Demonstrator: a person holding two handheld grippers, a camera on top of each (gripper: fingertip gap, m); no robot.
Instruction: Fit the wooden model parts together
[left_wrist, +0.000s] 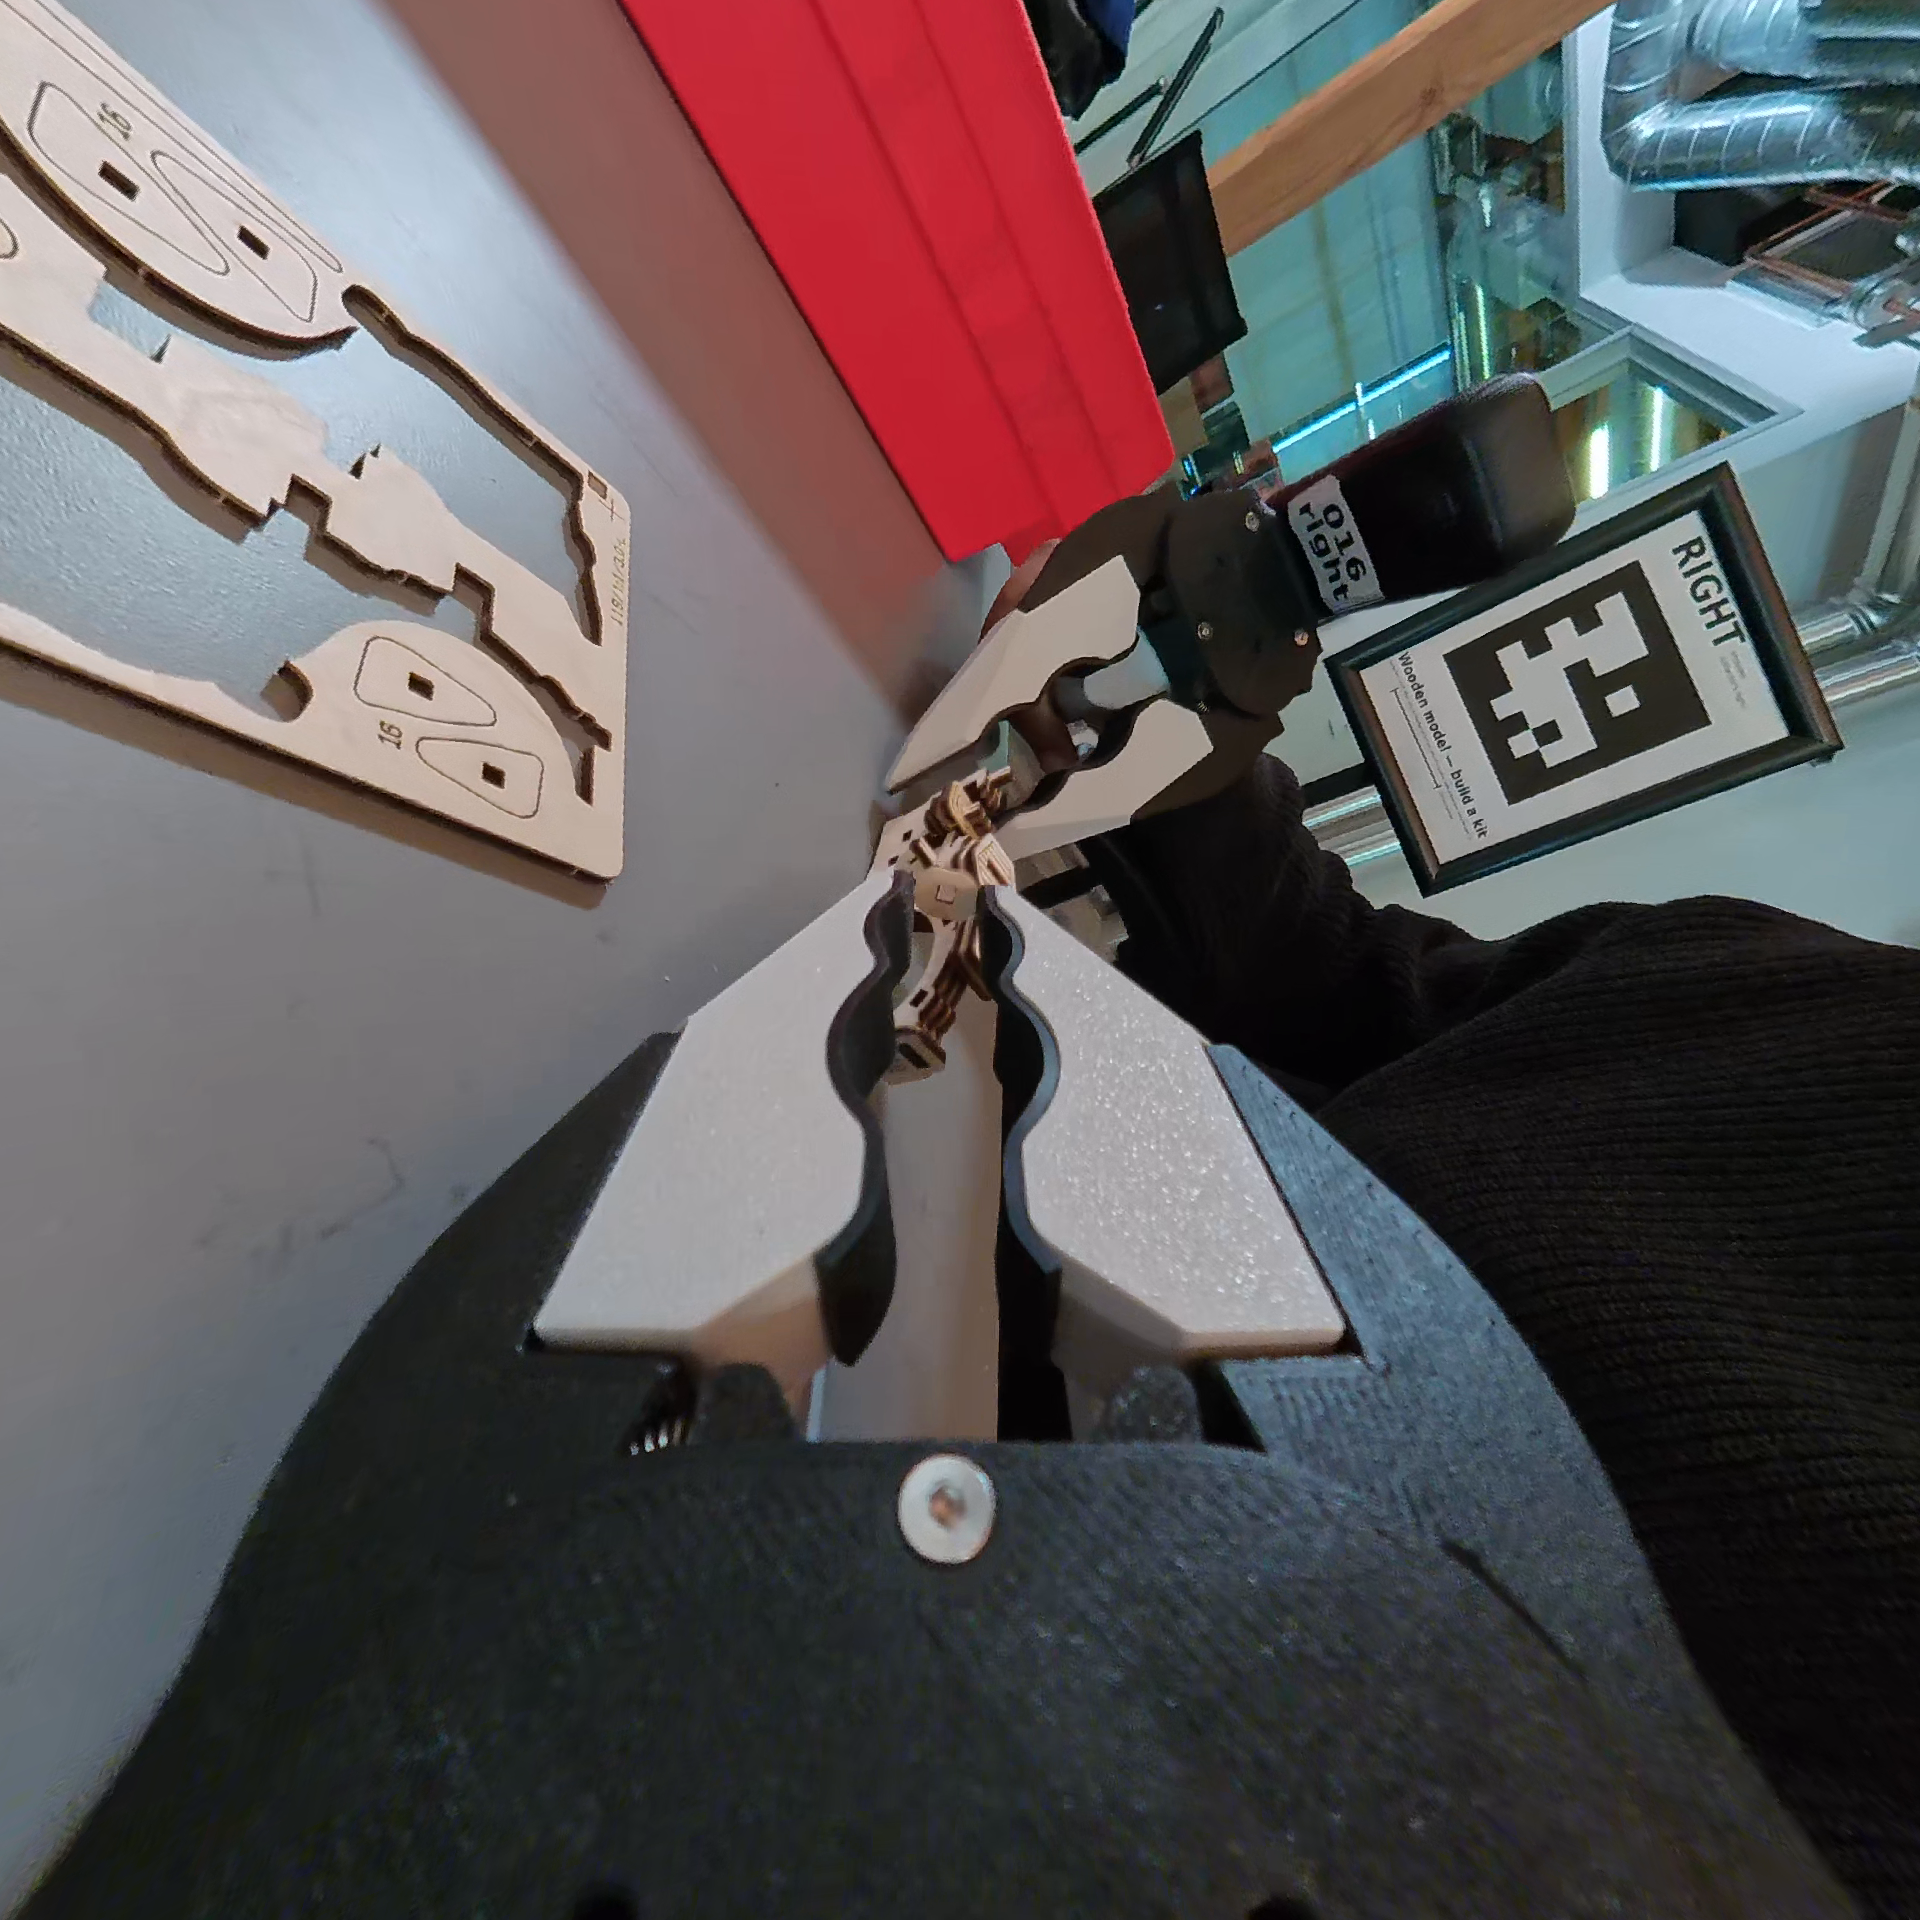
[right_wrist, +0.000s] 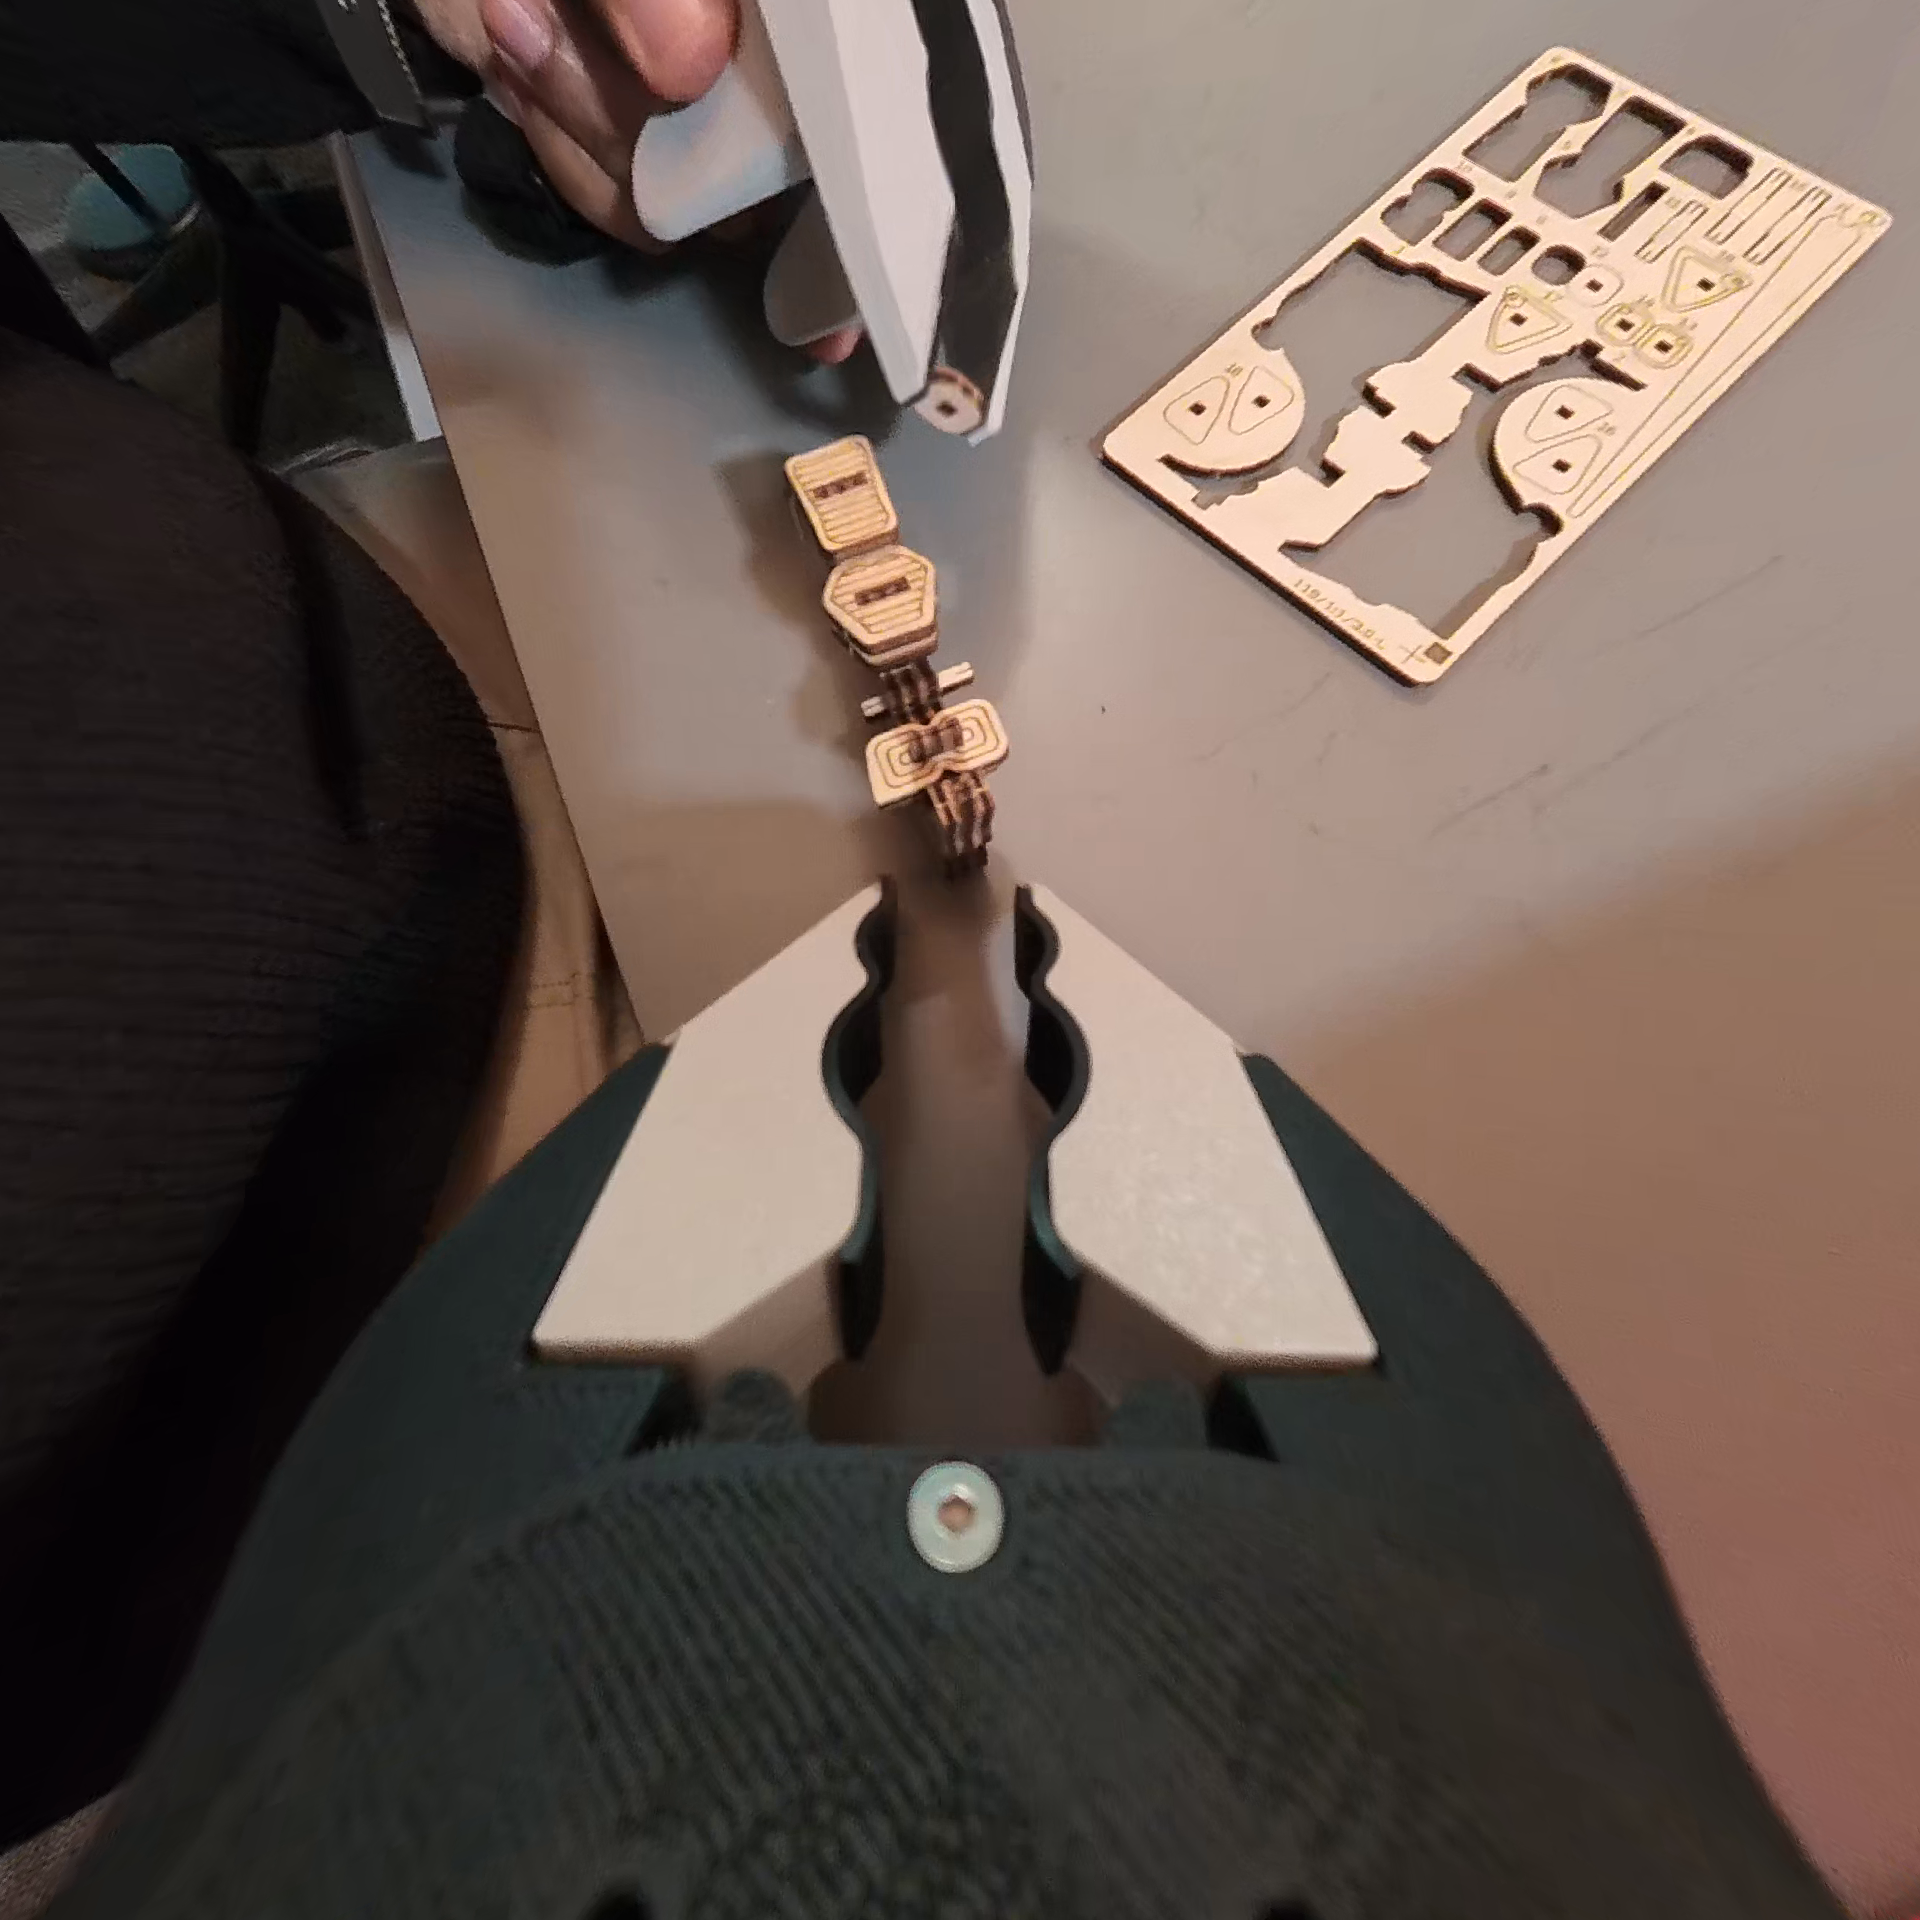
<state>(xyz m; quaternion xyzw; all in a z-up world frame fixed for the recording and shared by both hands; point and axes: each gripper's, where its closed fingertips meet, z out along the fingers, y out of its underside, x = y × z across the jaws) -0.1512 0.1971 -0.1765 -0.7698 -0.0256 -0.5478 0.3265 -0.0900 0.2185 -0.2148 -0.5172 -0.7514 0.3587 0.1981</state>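
Observation:
The wooden model (right_wrist: 906, 665), a chain of small stacked laser-cut parts, lies on the grey table (right_wrist: 1299, 831) near its left edge. My right gripper (right_wrist: 954, 896) is open, its fingertips just short of the model's near end. My left gripper (left_wrist: 940, 899) is shut on a small stacked wooden part (left_wrist: 935, 992). In the right wrist view the left gripper (right_wrist: 951, 405) hovers just past the model's far end, with the part's tip (right_wrist: 948, 400) showing. In the left wrist view the right gripper (left_wrist: 961, 805) stands open at the model (left_wrist: 966, 821).
A flat wooden parts sheet (right_wrist: 1507, 395) with several cut-outs lies on the table to the right; it also shows in the left wrist view (left_wrist: 312, 520). A red panel (left_wrist: 914, 260) and a framed sign (left_wrist: 1579, 675) stand behind. A person's dark clothing (right_wrist: 208, 831) borders the table edge. My hands' fingertips stand some 8 cm from each other.

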